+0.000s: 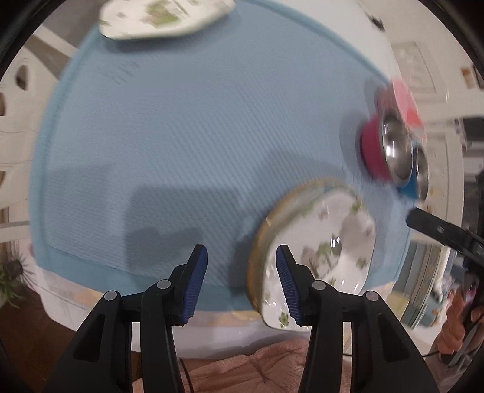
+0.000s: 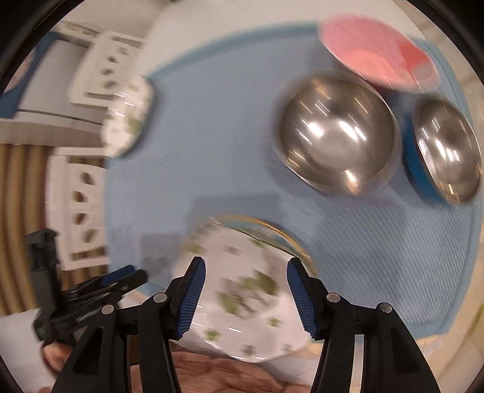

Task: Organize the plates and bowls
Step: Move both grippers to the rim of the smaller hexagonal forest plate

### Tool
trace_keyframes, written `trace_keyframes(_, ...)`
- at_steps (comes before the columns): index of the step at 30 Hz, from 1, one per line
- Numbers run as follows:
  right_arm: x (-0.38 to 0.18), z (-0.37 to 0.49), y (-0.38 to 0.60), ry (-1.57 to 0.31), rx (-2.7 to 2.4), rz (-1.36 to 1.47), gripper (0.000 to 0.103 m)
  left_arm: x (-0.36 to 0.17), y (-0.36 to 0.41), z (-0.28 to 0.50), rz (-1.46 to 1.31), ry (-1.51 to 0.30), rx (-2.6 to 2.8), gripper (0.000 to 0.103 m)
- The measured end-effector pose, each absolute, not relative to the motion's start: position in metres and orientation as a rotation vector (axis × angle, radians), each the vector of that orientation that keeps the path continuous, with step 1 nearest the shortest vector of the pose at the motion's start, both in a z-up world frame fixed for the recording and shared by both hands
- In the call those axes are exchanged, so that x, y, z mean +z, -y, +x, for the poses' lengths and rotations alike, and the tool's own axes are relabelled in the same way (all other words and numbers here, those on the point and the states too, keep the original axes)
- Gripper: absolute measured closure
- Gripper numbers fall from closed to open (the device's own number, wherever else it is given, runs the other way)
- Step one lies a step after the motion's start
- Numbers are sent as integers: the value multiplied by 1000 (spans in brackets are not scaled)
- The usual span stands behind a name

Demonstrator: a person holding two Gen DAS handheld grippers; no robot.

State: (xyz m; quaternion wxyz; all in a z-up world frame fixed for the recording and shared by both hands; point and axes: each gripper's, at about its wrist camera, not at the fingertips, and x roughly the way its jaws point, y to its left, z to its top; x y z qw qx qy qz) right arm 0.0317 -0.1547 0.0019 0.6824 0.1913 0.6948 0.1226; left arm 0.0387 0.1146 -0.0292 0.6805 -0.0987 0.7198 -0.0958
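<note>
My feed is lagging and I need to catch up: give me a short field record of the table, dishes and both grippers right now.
surface: blue mat on a white table
near plate: floral plate at the mat's near edge, on top of a gold-rimmed plate
far plate: second floral plate at the far edge
bowls: steel bowl with red outside, steel bowl with blue outside, pink bowl
left gripper: open, empty, above the mat
right gripper: open, empty, over the near plate
image: motion-blurred
</note>
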Motion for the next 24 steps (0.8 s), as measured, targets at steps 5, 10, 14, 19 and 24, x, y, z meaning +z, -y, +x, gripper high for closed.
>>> trace_keyframes(5,47,78,107,-1457,421,430,47,-2,-161,79,-287,-1529,-159,51)
trace_keyframes(10,58,135,48,-1400,523,440,45,6,-205,142,-329,-1448,-101,50)
trace_keyframes(14,35,184,14,-1378,556,564,45,-11,-228,184,-407,-1423,-85,50)
trace_keyframes(19,-10,235,-13,-1387,475,655,45,-51,-251,218,-505,-1447,-75,51)
trace_keyframes(24,-46,265,-19,-1380,382,605,45,-88,-260,242,-529,-1459,-48,51)
